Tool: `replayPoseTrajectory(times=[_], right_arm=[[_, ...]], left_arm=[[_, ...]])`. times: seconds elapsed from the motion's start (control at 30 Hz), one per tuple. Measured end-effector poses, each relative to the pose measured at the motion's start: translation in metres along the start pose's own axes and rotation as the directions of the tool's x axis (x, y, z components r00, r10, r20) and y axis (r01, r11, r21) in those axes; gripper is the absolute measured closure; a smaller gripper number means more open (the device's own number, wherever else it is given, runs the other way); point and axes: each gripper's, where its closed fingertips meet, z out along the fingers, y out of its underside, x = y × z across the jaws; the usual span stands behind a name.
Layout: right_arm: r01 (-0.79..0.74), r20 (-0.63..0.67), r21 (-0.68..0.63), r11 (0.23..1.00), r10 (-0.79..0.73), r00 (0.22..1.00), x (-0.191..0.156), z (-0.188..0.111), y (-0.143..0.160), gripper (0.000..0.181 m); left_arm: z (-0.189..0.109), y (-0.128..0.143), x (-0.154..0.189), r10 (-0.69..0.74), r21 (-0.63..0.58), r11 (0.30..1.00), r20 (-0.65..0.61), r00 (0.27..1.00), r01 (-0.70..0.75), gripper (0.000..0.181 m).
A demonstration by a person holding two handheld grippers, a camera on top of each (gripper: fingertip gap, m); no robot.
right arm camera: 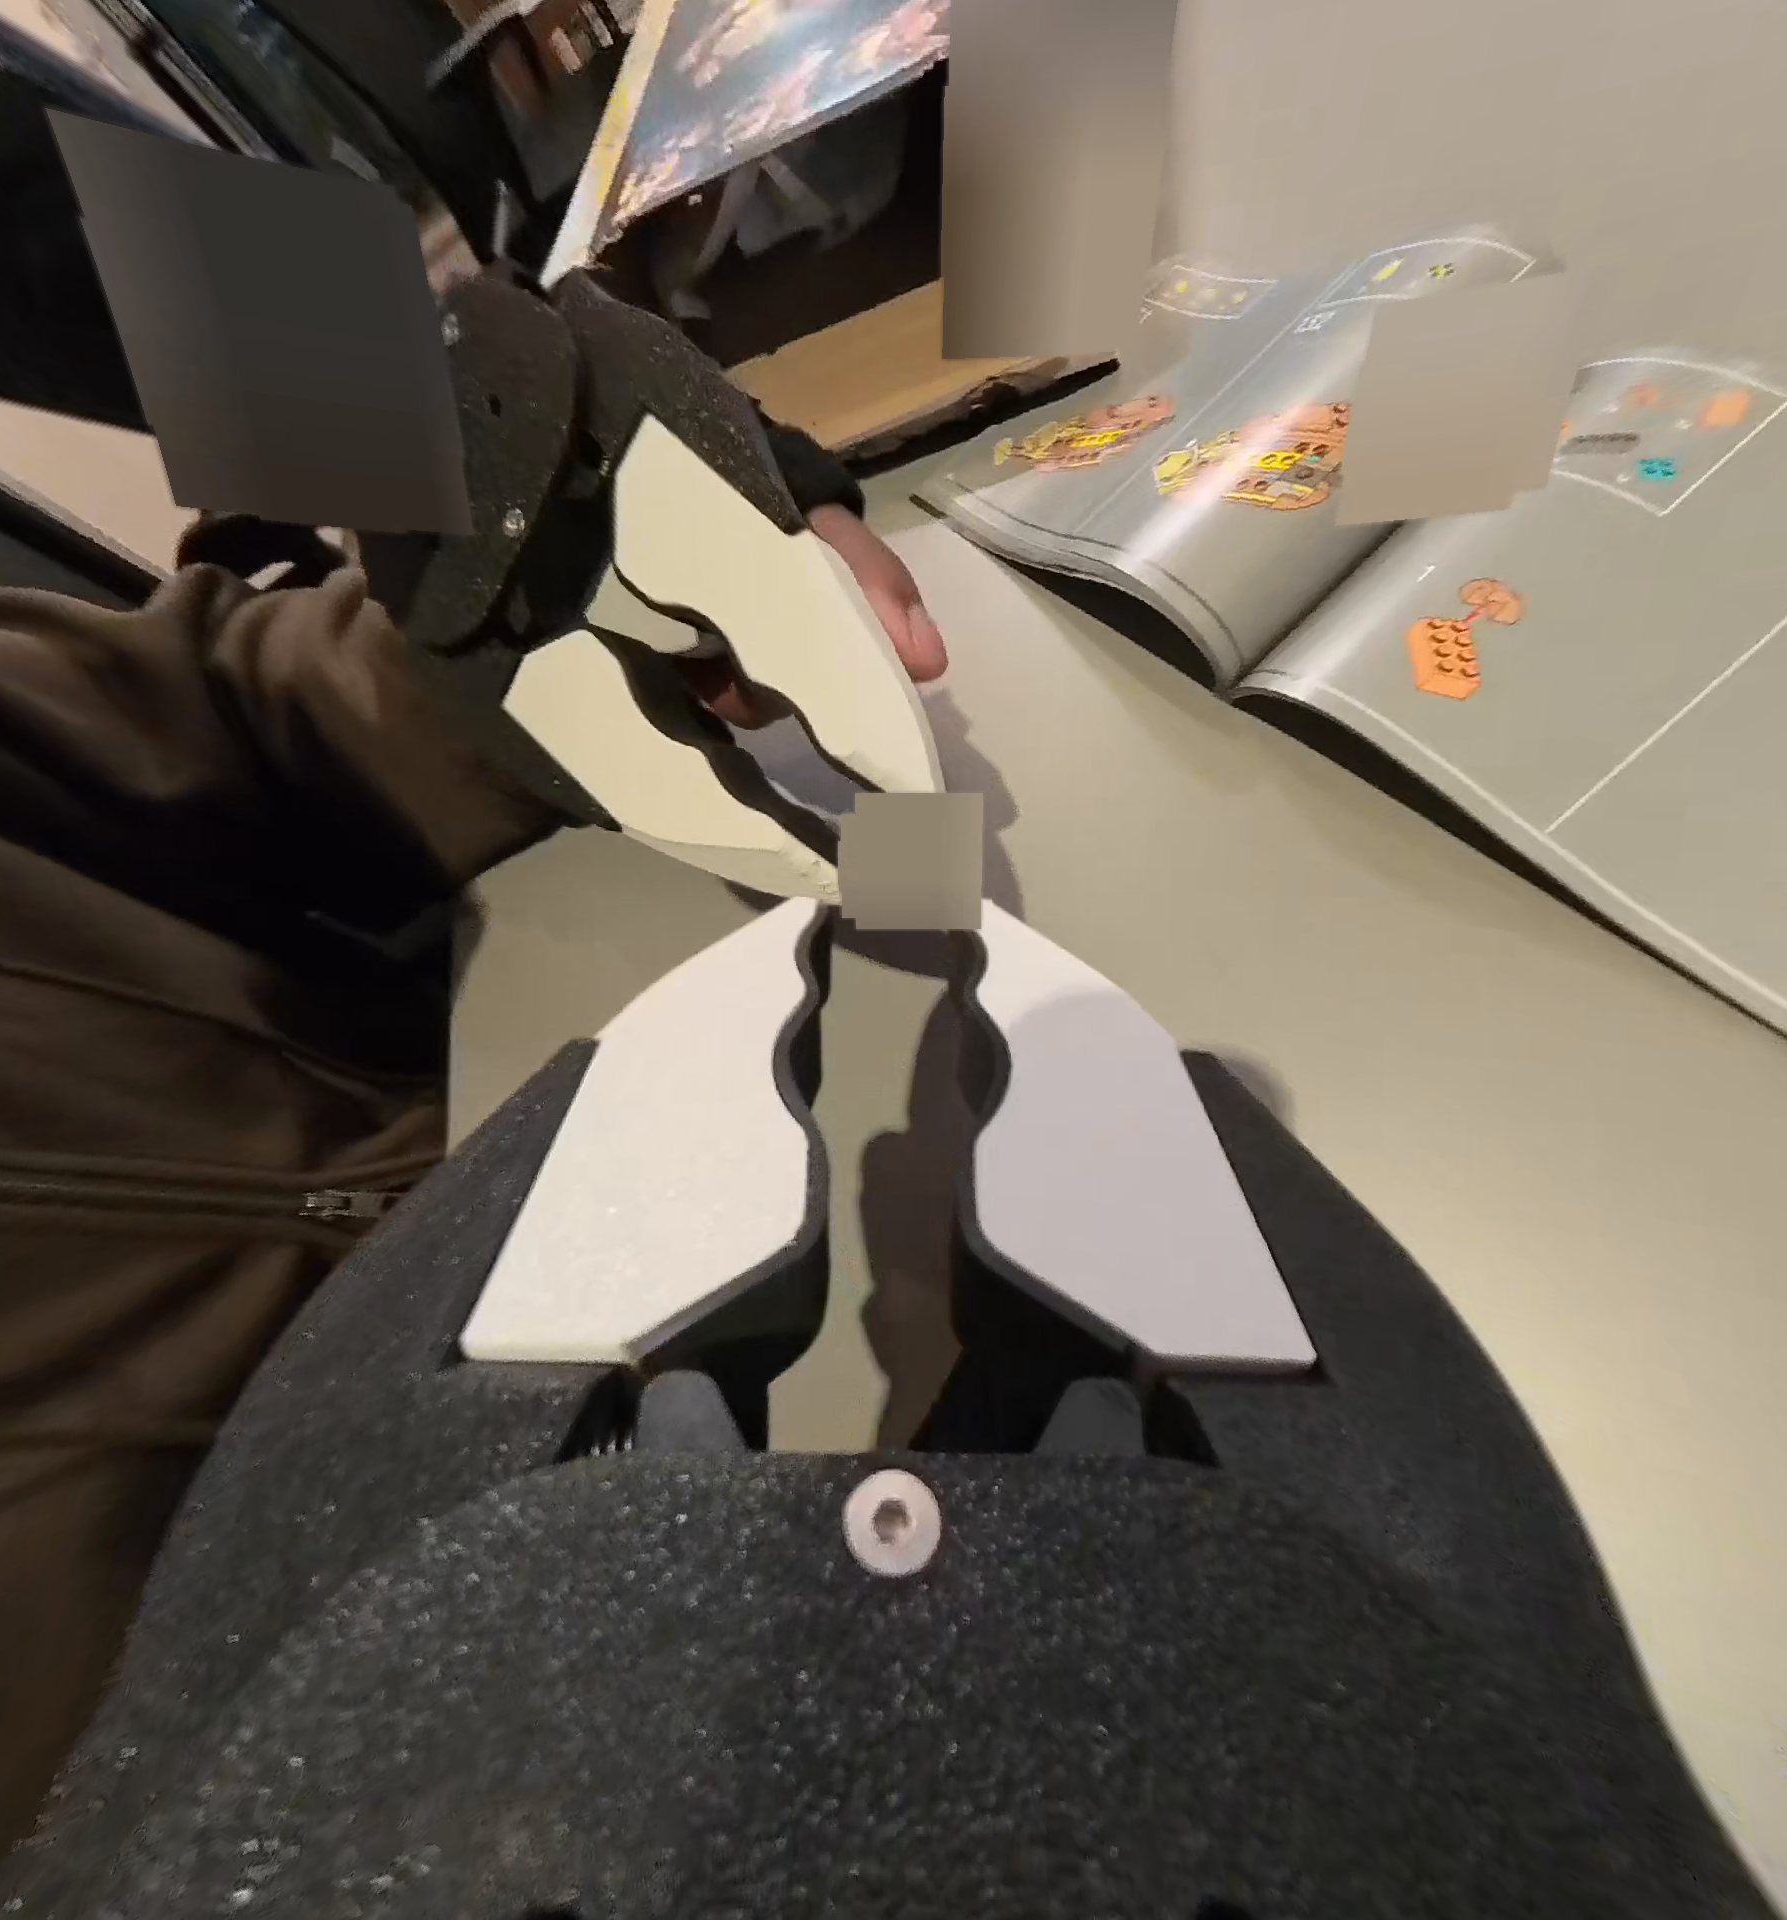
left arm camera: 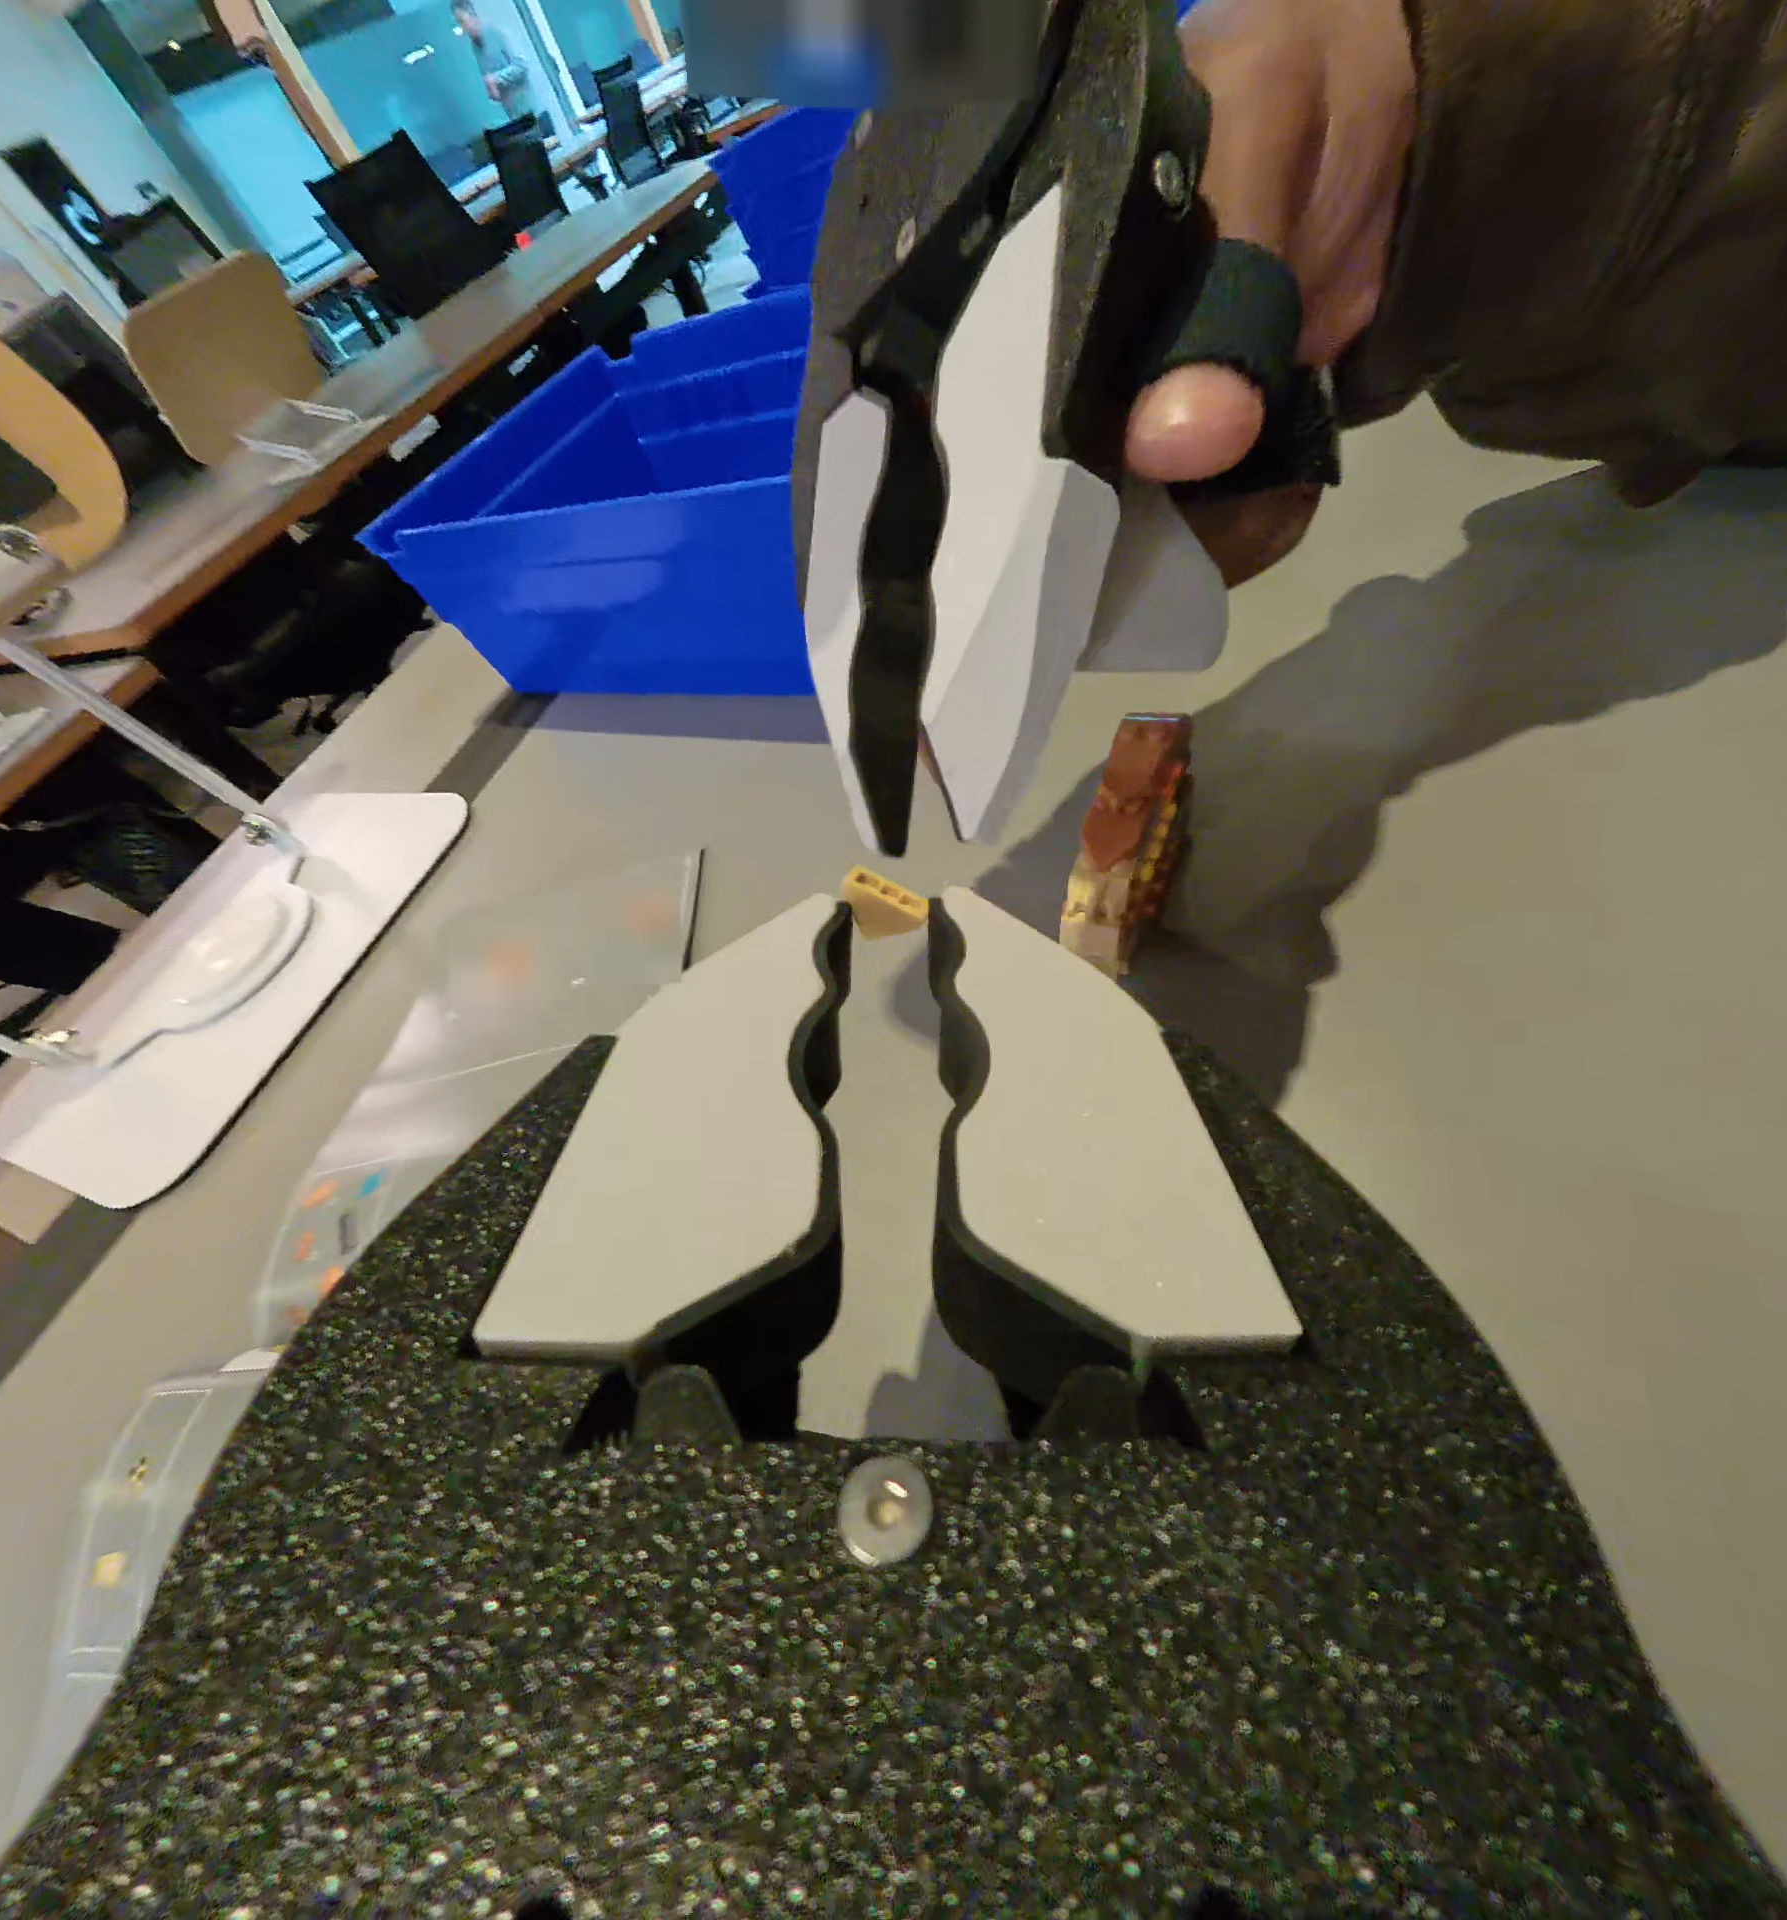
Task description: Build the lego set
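Grey tabletop [left arm camera: 1491, 1039] stretches ahead of me, with blue bins [left arm camera: 598, 561] at its far left edge and an open instruction booklet [right arm camera: 1440, 644] lying off to one side. My left gripper [left arm camera: 889, 906] holds a small tan brick [left arm camera: 884, 906] pinched at the very fingertips, underside tubes showing. The right gripper [left arm camera: 920, 831] hangs just above that brick, its jaws narrow, nearly together; its own view has the tips covered by a patch, so I cannot tell if it grips anything. A brown and tan partial build [left arm camera: 1128, 842] stands upright just right of the brick.

My worry is the grip: so little of the brick sits between the tips that a push from above could twist it out and drop it. A sideways swing could also topple the tall, narrow build. Open room lies to the near right; the table's left edge is close, so a dropped brick could roll off there.
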Motion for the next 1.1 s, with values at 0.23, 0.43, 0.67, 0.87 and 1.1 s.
replayPoseTrajectory(times=[0.23, 0.43, 0.67, 0.87, 1.1], right_arm=[[-0.075, 0.038, 0.044, 0.996, 0.073, 0.997, 0.0, 0.002, -0.006, 0.159], [-0.11, 0.049, 0.055, 0.992, 0.108, 0.993, 0.002, 0.003, -0.007, 0.164], [-0.117, 0.048, 0.053, 0.992, 0.115, 0.992, 0.002, 0.005, -0.006, 0.172], [-0.101, 0.046, 0.061, 0.993, 0.099, 0.994, 0.001, 0.005, -0.007, 0.175], [-0.069, 0.154, 0.099, 0.993, 0.053, 0.987, -0.011, -0.001, -0.011, 0.175]], left_arm=[[0.0, -0.004, 0.0, 0.08, 0.0, 0.997, 0.057, 0.995, -0.08, 0.167], [0.002, -0.005, 0.0, 0.145, -0.018, 0.989, 0.1, 0.984, -0.144, 0.167], [0.002, -0.008, 0.0, 0.202, -0.035, 0.979, 0.143, 0.969, -0.199, 0.167], [0.002, -0.008, -0.001, 0.232, -0.047, 0.973, 0.167, 0.958, -0.227, 0.167], [-0.003, -0.017, 0.003, 0.186, 0.054, 0.98, 0.115, 0.976, -0.193, 0.166]])
